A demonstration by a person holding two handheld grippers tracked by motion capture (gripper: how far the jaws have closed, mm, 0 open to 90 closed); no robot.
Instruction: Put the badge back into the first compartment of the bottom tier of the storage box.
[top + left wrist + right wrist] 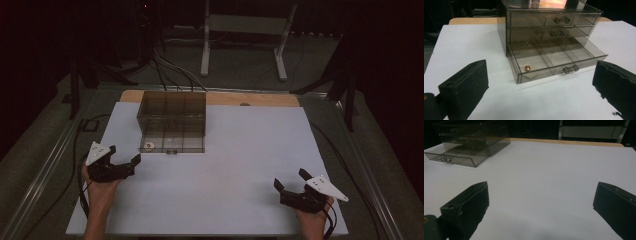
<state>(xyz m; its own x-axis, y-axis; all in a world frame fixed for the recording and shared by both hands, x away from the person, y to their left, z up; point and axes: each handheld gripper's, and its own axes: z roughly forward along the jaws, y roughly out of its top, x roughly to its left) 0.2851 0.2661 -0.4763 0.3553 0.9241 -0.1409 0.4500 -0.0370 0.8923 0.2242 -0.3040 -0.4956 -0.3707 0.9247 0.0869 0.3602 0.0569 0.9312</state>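
Observation:
A smoky clear plastic drawer chest [172,112] stands at the back left of the white table top [240,165]. Its bottom drawer [554,58] is pulled out, with a small brass-coloured object [527,67] in the left compartment. The two upper drawers [554,25] are pushed in. My left gripper [124,159] rests open at the near left, pointing at the chest, with nothing between its jaws. At the near right my right gripper [290,180] is open too, well away from the chest [471,142].
A strip of wooden table edge [250,98] shows behind the white sheet. Black cables [80,150] trail off the left side. Beyond the table stand a white frame [245,35] and dark tripod legs [345,85].

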